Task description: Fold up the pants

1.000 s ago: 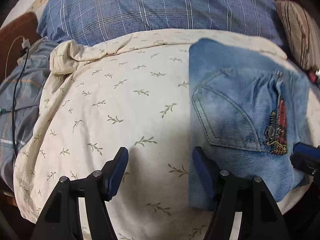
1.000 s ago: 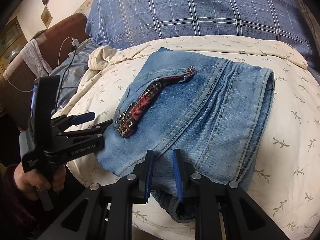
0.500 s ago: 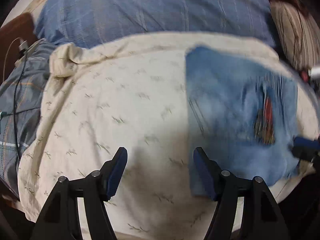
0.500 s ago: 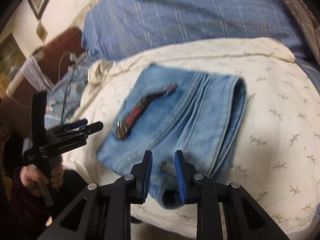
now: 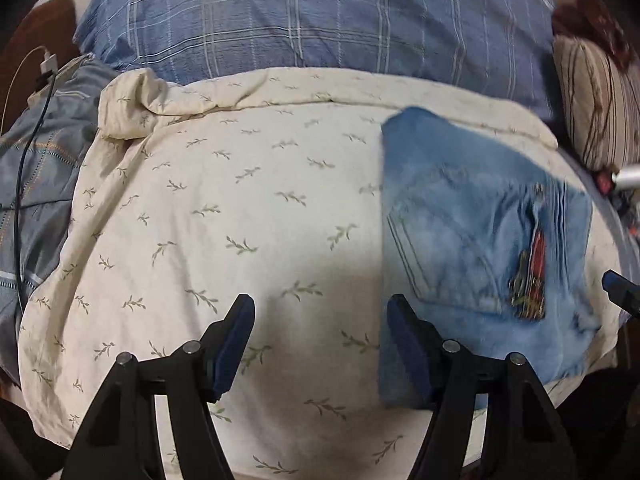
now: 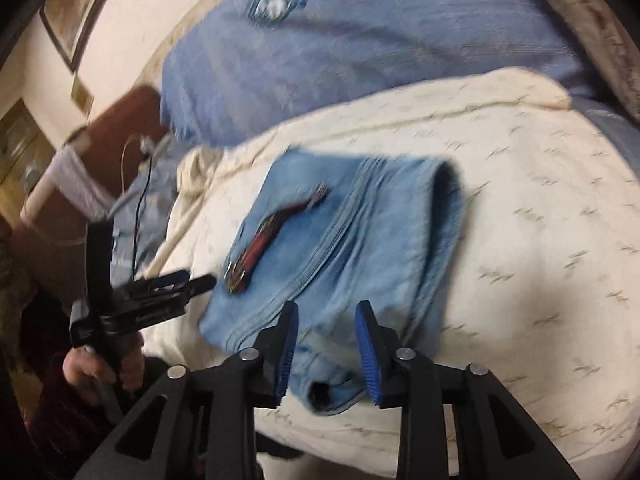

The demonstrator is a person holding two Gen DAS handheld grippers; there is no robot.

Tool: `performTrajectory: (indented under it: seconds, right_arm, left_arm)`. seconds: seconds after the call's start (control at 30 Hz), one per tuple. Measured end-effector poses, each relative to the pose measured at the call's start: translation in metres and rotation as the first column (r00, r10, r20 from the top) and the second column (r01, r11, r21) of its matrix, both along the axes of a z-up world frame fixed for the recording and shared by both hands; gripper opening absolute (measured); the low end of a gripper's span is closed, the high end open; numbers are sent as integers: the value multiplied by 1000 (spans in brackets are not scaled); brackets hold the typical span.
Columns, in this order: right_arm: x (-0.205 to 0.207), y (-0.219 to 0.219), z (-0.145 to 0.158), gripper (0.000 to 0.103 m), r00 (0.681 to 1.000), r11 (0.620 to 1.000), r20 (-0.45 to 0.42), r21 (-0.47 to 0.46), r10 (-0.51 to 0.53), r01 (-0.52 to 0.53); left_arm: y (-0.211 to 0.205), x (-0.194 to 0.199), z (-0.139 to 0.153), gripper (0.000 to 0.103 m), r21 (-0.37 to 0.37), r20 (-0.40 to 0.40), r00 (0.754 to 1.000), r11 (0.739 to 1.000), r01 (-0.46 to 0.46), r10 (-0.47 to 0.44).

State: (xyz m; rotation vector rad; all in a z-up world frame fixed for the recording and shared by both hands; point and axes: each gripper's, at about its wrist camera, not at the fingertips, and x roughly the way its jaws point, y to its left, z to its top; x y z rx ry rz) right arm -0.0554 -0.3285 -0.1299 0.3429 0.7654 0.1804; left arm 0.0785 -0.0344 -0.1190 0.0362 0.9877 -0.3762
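Folded light-blue pants (image 5: pixel 472 240) lying flat on cream leaf-print bedding (image 5: pixel 224 216), toward the right side in the left wrist view; back pocket stitching facing up, a red plaid-and-metal trim piece (image 5: pixel 532 276) near the right edge. Straight left edge of the denim running front to back, just beside the right finger of the left gripper (image 5: pixel 320 344). Left gripper spread wide, nothing between the pads, hovering over bare bedding with the denim's left edge at its right pad.

Broad stretch of uncovered bedding to the left of the pants, reaching a bunched, rolled sheet edge (image 5: pixel 132 108) at the far left. Blue plaid pillow (image 5: pixel 304 20) across the back, a striped cushion (image 5: pixel 596 96) at the far right, a black cable (image 5: pixel 20 184) trailing over grey-blue cloth at the left margin.

In the blurred right wrist view, pants (image 6: pixel 348 248) in the middle of the bedding (image 6: pixel 540 240), thick folded edge on the right side, near corner hanging loosely at the bed's front edge. Right gripper (image 6: pixel 326 350) parted moderately, the drooping near corner between its blue pads; contact with the cloth cannot be told. Left gripper (image 6: pixel 192 282) visible at the left, held in a hand (image 6: pixel 100 364), tips near the denim's left corner. Open bedding to the right of the fold.
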Motion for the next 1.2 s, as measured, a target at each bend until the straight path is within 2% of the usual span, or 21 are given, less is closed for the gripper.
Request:
performTrajectory:
  seconds: [0.1, 0.27, 0.37, 0.47, 0.57, 0.6, 0.67, 0.8, 0.9, 1.0, 1.1, 1.2]
  right_arm:
    - [7, -3, 10, 38, 998, 995, 4, -84, -61, 61]
    - [34, -19, 24, 38, 993, 992, 43, -58, -114, 116]
    - [57, -22, 23, 38, 992, 992, 68, -57, -110, 114]
    - [89, -26, 9, 38, 994, 993, 19, -43, -109, 109]
    - [118, -37, -19, 39, 985, 988, -98, -84, -140, 132]
    - [120, -41, -21, 39, 986, 989, -94, -67, -139, 133]
    - [120, -45, -18, 39, 987, 991, -96, -39, -131, 128]
    - [103, -44, -2, 39, 991, 993, -59, -17, -118, 117]
    - [81, -50, 6, 63, 989, 989, -53, 50, -136, 138]
    - [63, -56, 5, 63, 993, 983, -54, 140, -109, 116]
    - [52, -60, -2, 64, 992, 973, -96, 209, -82, 101]
    - [46, -58, -13, 64, 991, 966, -127, 250, -39, 70]
  left_arm:
    - [-2, 6, 6, 71, -10, 3, 1000, 1000, -15, 15]
    - [-8, 6, 10, 74, 17, 25, 1000, 1000, -10, 9]
    - [-8, 2, -1, 74, 21, -4, 1000, 1000, -3, 3]
    - [-7, 0, -11, 74, 22, -35, 999, 1000, -3, 4]
    - [-10, -2, -12, 74, 30, -36, 999, 1000, 6, -5]
    - [-12, -2, -12, 74, 38, -34, 999, 999, 12, -11]
    - [-14, -1, -11, 74, 54, -30, 999, 998, 19, -18]
    - [-9, 0, -3, 74, 12, -21, 1000, 1000, 15, -14]
    - [-1, 9, 4, 76, -29, -21, 1000, 999, 14, -15]
    - [2, 22, 3, 83, -109, -60, 997, 993, 42, -49]
    - [2, 30, 1, 83, -134, -68, 995, 989, 59, -68]
    - [-2, 35, -4, 83, -162, -108, 988, 982, 96, -114]
